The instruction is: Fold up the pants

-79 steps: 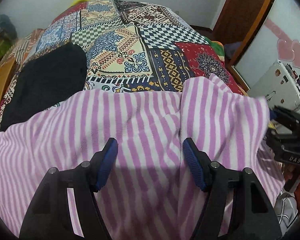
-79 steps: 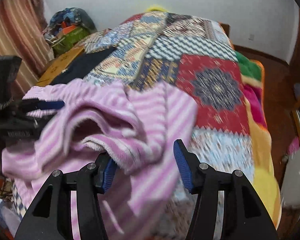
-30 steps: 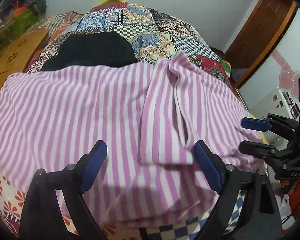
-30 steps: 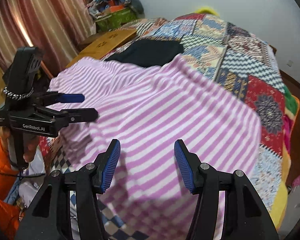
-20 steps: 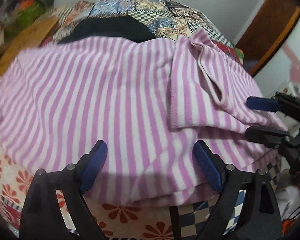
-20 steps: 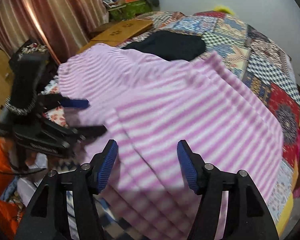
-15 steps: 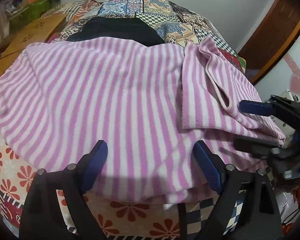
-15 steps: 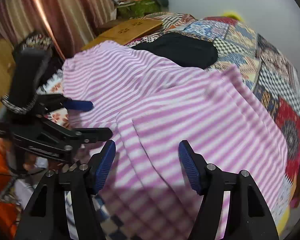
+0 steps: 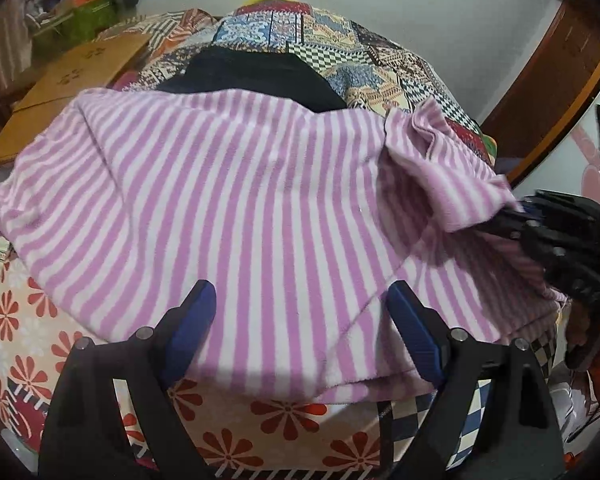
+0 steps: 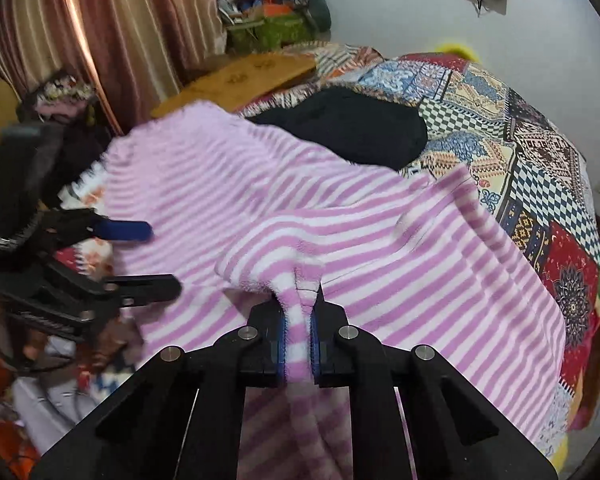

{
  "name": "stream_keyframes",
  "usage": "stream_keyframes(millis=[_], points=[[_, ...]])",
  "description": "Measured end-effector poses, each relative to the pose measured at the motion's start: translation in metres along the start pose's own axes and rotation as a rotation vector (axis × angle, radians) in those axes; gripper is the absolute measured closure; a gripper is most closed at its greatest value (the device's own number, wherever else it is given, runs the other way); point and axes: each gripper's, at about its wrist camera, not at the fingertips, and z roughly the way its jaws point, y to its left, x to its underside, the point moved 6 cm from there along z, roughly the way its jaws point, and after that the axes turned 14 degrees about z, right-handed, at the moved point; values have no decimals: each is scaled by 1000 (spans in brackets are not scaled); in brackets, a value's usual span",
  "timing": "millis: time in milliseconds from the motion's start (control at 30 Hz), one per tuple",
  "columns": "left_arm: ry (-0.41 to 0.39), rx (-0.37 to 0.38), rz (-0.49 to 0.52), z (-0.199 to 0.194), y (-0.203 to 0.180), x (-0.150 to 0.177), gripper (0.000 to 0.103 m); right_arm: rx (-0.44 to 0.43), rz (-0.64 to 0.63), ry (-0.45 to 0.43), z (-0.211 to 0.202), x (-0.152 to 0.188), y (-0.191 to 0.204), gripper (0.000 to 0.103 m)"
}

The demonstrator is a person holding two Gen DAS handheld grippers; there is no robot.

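- We see the striped pants (image 9: pixel 236 216) spread on the near end of the patchwork bedspread (image 9: pixel 380 76), a black garment (image 9: pixel 260 76) just beyond them.
- Our right gripper (image 10: pixel 298 320) has just closed and pinches a fold of the pants.
- Our left gripper (image 9: pixel 300 320) hangs wide open over the near hem, gripping nothing.

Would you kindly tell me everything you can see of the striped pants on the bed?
The pants are a soft, fleecy fabric in pink and white stripes. They lie spread over the near end of the patchwork bedspread, doubled into layers at the near edge, with a loose rumpled flap at one side. Their far edge covers part of a black garment. The right gripper has just closed and pinches a bunched fold of them. The left gripper hovers open over the near edge.
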Motion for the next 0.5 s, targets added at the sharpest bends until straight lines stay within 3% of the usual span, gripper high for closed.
stream_keyframes(millis=[133, 333, 500], points=[[-28, -16, -2, -12, 2, -4, 14, -36, -24, -13, -20, 1, 13, 95], [-65, -40, 12, -30, -1, -13, 14, -123, -5, 62, -27, 27, 22, 94], [-74, -36, 42, -33, -11, -25, 14, -99, -19, 118, -11, 52, 24, 90]])
